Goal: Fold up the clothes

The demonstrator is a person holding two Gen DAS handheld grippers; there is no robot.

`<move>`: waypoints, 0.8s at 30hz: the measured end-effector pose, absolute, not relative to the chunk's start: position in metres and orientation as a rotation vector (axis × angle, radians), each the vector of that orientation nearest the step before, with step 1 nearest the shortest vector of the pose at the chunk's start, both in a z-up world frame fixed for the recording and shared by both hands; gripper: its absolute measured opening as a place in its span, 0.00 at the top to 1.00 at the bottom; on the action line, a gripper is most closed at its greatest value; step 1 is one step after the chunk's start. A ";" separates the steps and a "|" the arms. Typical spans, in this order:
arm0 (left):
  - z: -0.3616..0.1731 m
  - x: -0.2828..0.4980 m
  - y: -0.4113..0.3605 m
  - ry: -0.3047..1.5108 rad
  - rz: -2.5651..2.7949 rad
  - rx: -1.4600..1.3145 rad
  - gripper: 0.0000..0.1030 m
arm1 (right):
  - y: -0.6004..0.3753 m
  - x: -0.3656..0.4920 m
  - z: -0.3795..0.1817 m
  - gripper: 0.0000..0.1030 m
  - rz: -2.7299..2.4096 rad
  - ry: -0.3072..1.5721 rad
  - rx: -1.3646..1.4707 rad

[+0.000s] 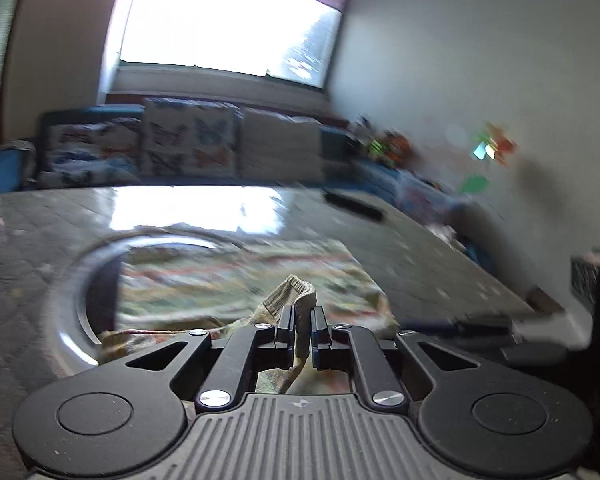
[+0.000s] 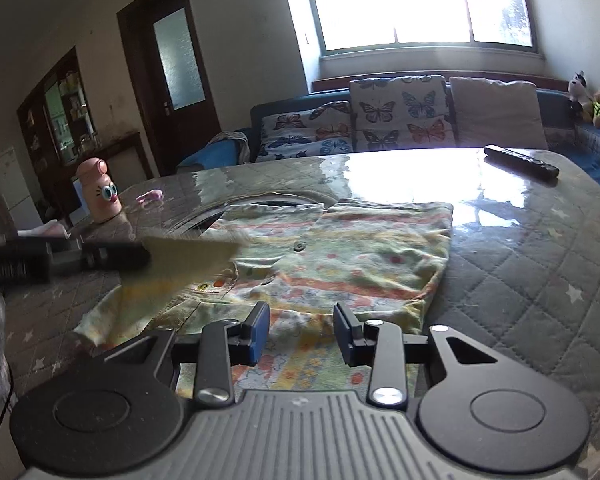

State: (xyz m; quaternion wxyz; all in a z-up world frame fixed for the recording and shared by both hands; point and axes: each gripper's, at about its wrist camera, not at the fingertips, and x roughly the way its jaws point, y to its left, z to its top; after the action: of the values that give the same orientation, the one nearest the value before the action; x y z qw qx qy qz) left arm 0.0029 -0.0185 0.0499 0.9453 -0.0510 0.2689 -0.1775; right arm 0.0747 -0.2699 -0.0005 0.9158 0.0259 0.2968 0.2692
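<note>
A small pale green and yellow patterned shirt [image 2: 340, 256] with orange stripes lies flat on the quilted table cover [image 2: 540, 280]. My left gripper [image 1: 302, 316] is shut on a ribbed edge of the shirt [image 1: 296, 296] and lifts it off the table; in the right wrist view it enters from the left [image 2: 140, 254] with the raised, blurred cloth. My right gripper [image 2: 302, 326] is open and empty, just above the near edge of the shirt.
A black remote [image 2: 520, 162] lies at the table's far right. A pink bottle with cartoon eyes [image 2: 100, 196] stands at the far left, a small pink item [image 2: 150, 197] beside it. A round rim [image 1: 84, 280] is set in the table. A sofa with cushions [image 2: 400, 116] stands behind.
</note>
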 end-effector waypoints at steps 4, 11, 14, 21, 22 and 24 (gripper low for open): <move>0.034 0.000 -0.031 0.612 -0.414 -0.051 0.85 | -0.271 0.078 0.000 0.65 0.559 0.622 0.085; 0.037 -0.014 -0.006 0.569 -0.341 -0.021 0.47 | -0.248 0.085 -0.015 0.65 0.599 0.699 0.093; 0.038 -0.014 0.018 0.556 -0.245 -0.015 0.44 | -0.241 0.087 -0.023 0.65 0.595 0.738 0.090; 0.027 -0.011 0.075 0.592 -0.041 -0.066 0.41 | -0.232 0.087 -0.034 0.76 0.598 0.799 0.093; 0.026 -0.011 0.080 0.592 -0.026 -0.072 0.40 | -0.231 0.086 -0.033 0.79 0.596 0.798 0.090; 0.025 -0.011 0.086 0.593 -0.006 -0.073 0.39 | -0.228 0.086 -0.032 0.92 0.594 0.795 0.084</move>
State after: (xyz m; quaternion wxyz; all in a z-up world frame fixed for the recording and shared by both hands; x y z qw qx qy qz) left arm -0.0115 0.0855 0.0245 0.9557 -0.0361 0.2920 -0.0031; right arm 0.0857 -0.2280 -0.0323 0.8785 0.0401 0.3814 0.2849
